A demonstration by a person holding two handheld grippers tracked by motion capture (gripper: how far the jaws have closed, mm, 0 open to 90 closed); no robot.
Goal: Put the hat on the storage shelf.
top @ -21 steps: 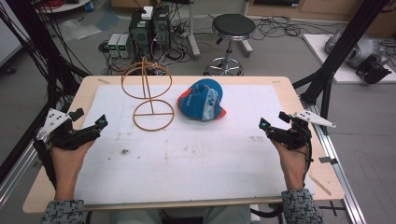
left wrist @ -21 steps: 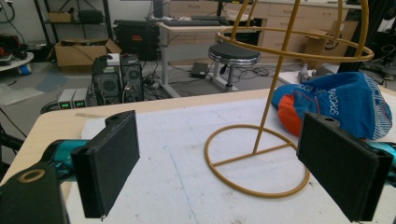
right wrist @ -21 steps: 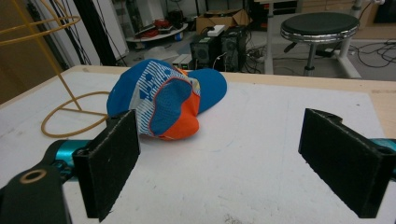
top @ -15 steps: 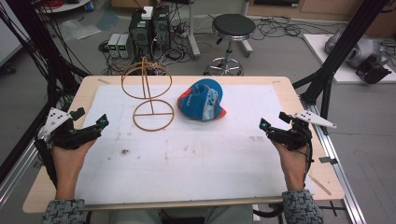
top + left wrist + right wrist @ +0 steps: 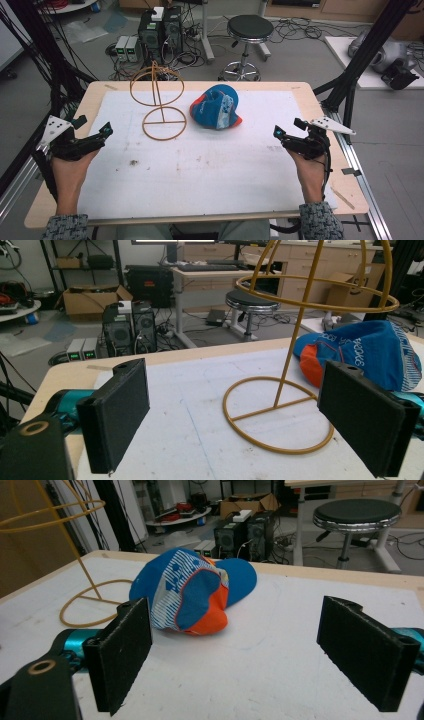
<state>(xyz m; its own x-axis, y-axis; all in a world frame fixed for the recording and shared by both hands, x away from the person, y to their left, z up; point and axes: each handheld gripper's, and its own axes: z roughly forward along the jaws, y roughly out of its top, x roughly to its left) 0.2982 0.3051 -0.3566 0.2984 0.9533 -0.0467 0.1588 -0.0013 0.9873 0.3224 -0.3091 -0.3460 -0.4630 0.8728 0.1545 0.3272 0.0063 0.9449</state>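
Observation:
A blue, white and orange cap (image 5: 216,107) lies crumpled at the back middle of the white mat (image 5: 200,170). Just left of it stands a golden wire stand (image 5: 159,97), a ring base with a pole and a wire globe on top. My left gripper (image 5: 93,126) rests open near the table's left edge, with nothing between its jaws. My right gripper (image 5: 289,128) rests open near the right edge, also empty. The left gripper view looks between my open left gripper (image 5: 242,410) at the stand (image 5: 290,355) and cap (image 5: 365,347). Beyond my right gripper (image 5: 250,650) lie the cap (image 5: 190,592) and stand (image 5: 75,550).
The mat covers most of a wooden table (image 5: 200,86). Black frame posts (image 5: 360,65) stand at both sides. Behind the table are a stool (image 5: 250,27), computer towers (image 5: 160,30) and loose cables on the floor.

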